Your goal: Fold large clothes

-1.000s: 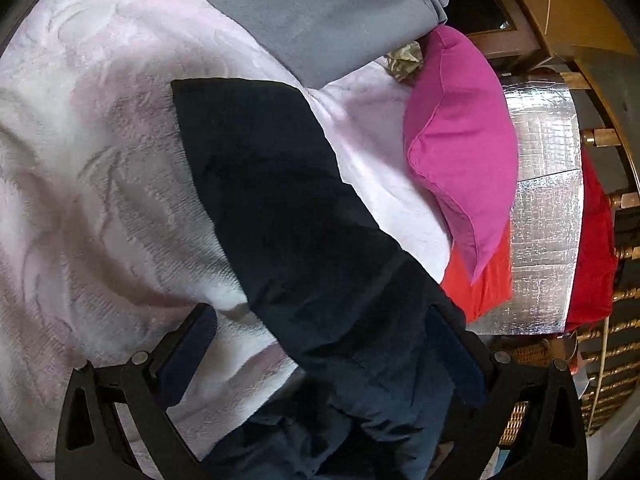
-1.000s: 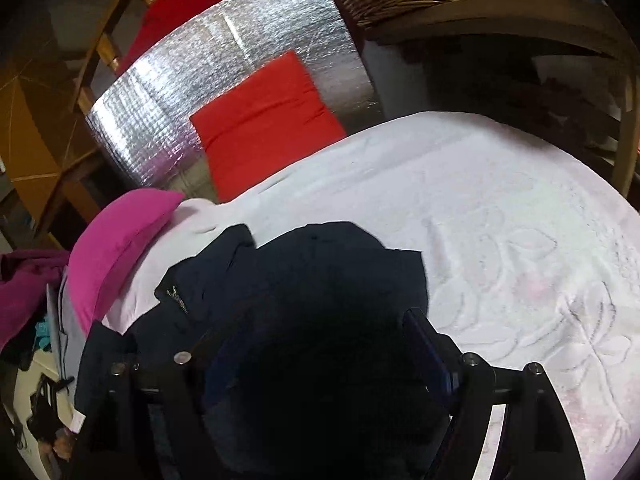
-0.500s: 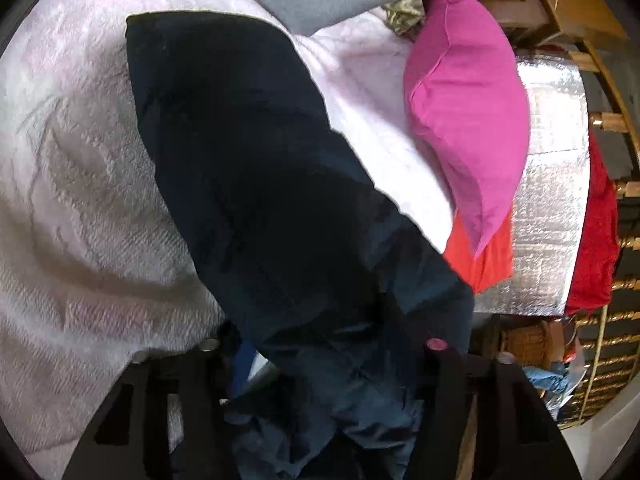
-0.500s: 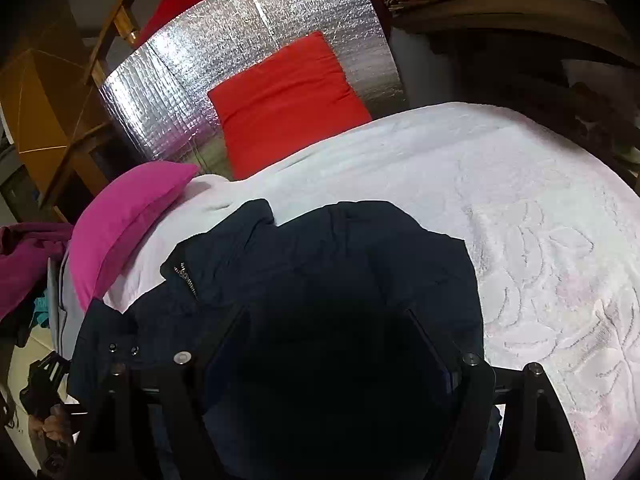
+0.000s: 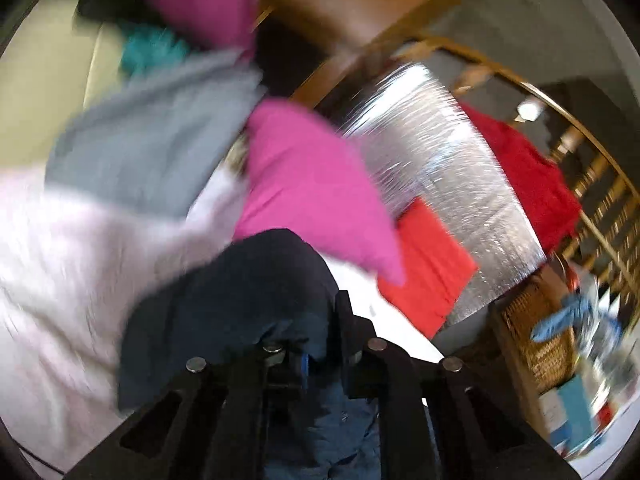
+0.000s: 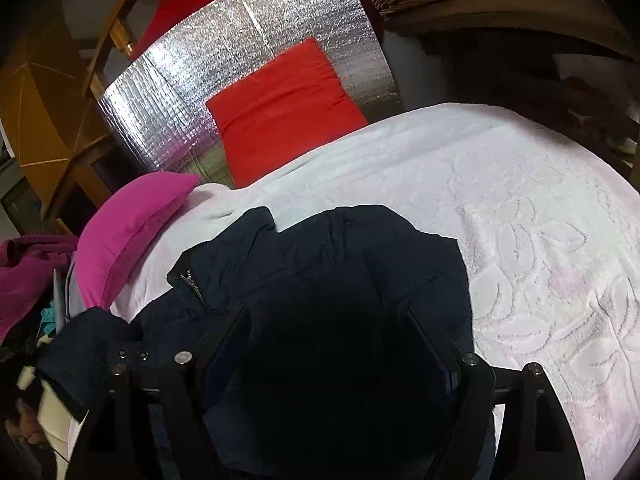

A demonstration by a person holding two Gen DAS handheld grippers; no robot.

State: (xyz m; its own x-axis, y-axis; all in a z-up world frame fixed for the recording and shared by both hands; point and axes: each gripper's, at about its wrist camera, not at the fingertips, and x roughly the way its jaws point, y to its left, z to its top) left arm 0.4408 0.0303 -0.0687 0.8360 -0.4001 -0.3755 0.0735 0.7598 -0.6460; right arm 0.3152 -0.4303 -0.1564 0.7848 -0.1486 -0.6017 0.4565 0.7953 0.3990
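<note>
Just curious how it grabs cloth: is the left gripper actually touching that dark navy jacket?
Touching. The left wrist view shows the left gripper shut, with a fold of the dark navy jacket pinched between its fingers.

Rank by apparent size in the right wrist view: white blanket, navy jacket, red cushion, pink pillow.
1. white blanket
2. navy jacket, though it lies nearest the camera, which inflates it
3. red cushion
4. pink pillow, close to the cushion and partly hidden

Left gripper (image 5: 320, 332) pinching dark navy jacket fabric (image 5: 240, 304) above the white textured bedspread (image 5: 60, 280).
Its black jaws are pressing together on a bunched fold, with the cloth hanging blurred beneath. Behind, a magenta cushion (image 5: 312, 192) is leaning beside a grey garment (image 5: 152, 136), an orange-red cushion (image 5: 428, 268) and a silver foil panel (image 5: 440, 168).
</note>
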